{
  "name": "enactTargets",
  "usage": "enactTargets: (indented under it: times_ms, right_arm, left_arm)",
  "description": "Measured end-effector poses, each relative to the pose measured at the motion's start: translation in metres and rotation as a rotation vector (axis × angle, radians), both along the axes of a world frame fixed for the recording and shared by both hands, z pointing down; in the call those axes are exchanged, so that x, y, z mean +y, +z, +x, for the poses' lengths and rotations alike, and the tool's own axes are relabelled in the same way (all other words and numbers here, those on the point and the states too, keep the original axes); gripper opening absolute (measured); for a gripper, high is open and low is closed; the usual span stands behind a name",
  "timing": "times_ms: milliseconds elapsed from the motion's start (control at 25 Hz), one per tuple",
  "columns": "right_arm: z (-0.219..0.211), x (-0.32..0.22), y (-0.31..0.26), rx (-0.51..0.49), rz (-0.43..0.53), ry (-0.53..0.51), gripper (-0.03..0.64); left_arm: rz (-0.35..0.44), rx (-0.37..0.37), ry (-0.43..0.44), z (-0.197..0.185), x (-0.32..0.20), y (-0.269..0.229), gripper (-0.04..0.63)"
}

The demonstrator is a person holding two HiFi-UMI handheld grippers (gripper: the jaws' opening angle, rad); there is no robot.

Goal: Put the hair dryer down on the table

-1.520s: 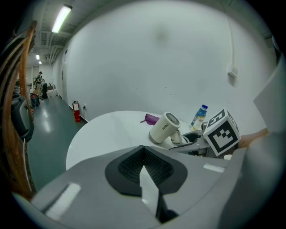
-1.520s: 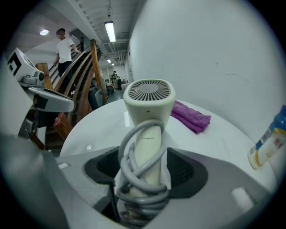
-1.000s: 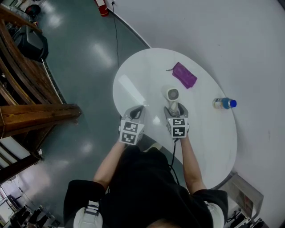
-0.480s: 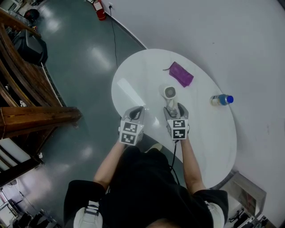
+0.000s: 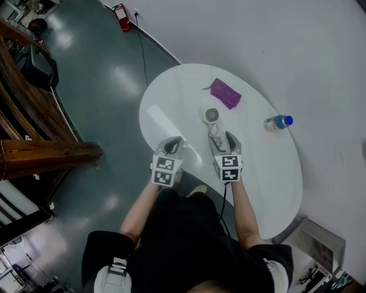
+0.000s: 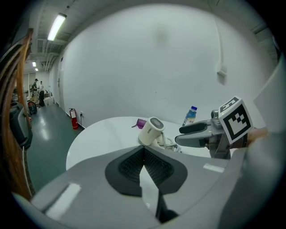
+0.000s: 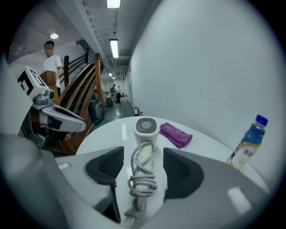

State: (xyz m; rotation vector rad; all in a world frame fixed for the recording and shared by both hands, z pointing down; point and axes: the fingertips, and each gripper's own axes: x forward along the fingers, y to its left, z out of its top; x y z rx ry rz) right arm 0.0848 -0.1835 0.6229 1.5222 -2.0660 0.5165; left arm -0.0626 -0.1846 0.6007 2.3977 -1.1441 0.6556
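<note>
The white hair dryer (image 5: 212, 116) lies on the round white table (image 5: 171, 97), its cord wound around the handle. My right gripper (image 5: 220, 139) straddles that handle (image 7: 143, 159). Its jaws are closing, but a gap shows on each side and the pads do not touch the handle. In the right gripper view the dryer's round grille (image 7: 146, 125) faces the camera. My left gripper (image 5: 174, 141) hovers at the table's near edge, left of the dryer, its jaws shut on nothing. The left gripper view shows the dryer (image 6: 151, 131) ahead and the right gripper (image 6: 196, 134) beside it.
A purple cloth (image 5: 225, 93) lies just beyond the dryer. A blue-capped bottle (image 5: 278, 122) stands to the right on the table. A white wall curves behind the table. On the floor to the left are wooden stairs (image 5: 34, 143) and a fire extinguisher (image 5: 119, 14).
The right gripper has drawn back a little along the dryer's handle, so more of the dryer shows beyond its jaws. The dryer stays on the table. The left gripper has hardly moved.
</note>
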Motion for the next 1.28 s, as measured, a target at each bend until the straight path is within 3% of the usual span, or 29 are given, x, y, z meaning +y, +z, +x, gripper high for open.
enactTargets:
  times_ms: [160, 600, 1280]
  right_arm:
    - [0.008, 0.012, -0.017, -0.026, 0.037, 0.020, 0.270]
    - [0.038, 0.048, -0.067, -0.003, 0.156, 0.088, 0.122]
    - [0.091, 0.119, -0.163, -0.036, 0.392, 0.213, 0.005]
  left_arm:
    - [0.017, 0.003, 0.008, 0.008, 0.008, -0.009, 0.006]
    - [0.108, -0.002, 0.052, 0.036, 0.037, -0.045, 0.006]
    - [0.304, 0.089, 0.113, 0.086, 0.088, -0.147, 0.006]
